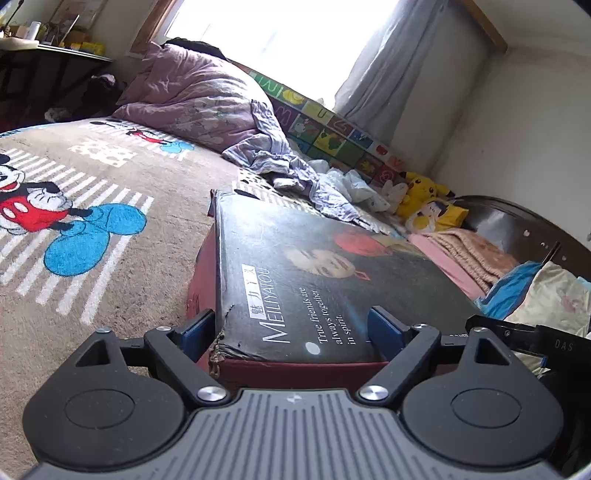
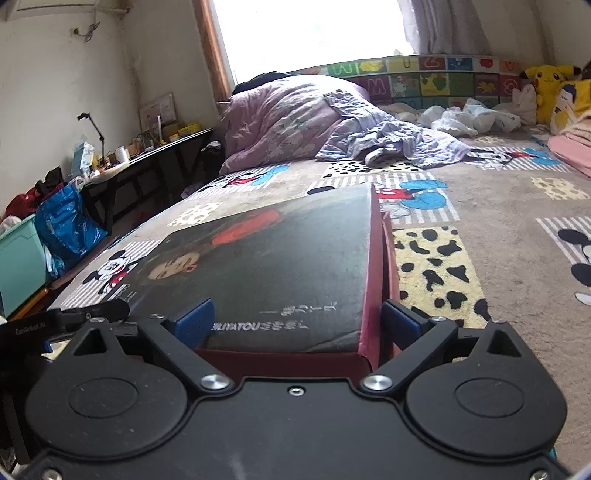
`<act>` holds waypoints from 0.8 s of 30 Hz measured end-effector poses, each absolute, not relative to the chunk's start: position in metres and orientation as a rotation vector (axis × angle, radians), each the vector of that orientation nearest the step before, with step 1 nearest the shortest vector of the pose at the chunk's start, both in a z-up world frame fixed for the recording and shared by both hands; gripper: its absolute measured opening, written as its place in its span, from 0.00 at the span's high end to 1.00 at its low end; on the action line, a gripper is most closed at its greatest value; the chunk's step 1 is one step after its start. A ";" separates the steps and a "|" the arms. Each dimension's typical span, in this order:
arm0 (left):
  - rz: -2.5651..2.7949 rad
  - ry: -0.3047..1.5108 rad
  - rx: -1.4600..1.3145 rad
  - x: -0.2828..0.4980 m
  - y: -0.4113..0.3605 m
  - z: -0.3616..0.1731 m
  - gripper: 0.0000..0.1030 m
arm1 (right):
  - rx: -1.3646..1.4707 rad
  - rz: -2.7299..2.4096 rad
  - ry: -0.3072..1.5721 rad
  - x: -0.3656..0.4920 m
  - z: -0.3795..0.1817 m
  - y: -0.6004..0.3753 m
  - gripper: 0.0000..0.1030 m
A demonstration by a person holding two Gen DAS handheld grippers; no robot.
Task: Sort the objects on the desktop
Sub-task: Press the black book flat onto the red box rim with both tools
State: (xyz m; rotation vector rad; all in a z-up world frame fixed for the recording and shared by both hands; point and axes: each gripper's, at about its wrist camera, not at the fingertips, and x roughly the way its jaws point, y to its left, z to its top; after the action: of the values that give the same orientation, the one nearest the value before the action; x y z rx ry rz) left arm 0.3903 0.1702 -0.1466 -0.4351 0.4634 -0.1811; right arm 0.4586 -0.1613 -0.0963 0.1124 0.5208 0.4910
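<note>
Bedroom setup with a Mickey Mouse blanket [image 1: 110,206] over the bed and a bright window [image 2: 314,33] at 12 o'clock, where the dark-lidded red box [image 1: 295,280] sits dead center, left gripper [image 1: 291,332] and right gripper [image 2: 297,325] both spread wide, straddling its near corners.

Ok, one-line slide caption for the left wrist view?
Left gripper open, its blue fingers straddling a corner of the dark-lidded red box on the cartoon-print bedspread.

Pink quilt [image 2: 280,118] heaped by the window; Pikachu plush [image 2: 550,79] against the alphabet mat [image 2: 436,79].
</note>
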 end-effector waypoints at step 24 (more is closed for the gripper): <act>-0.134 0.452 -0.398 0.389 0.167 -0.133 0.05 | 0.271 0.471 0.512 0.466 -0.103 -0.184 0.07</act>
State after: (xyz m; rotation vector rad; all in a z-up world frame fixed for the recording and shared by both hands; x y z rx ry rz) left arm 0.3891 0.1668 -0.1333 -0.3976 0.4524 -0.1335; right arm 0.4659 -0.1839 -0.1028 0.2708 0.5118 0.4711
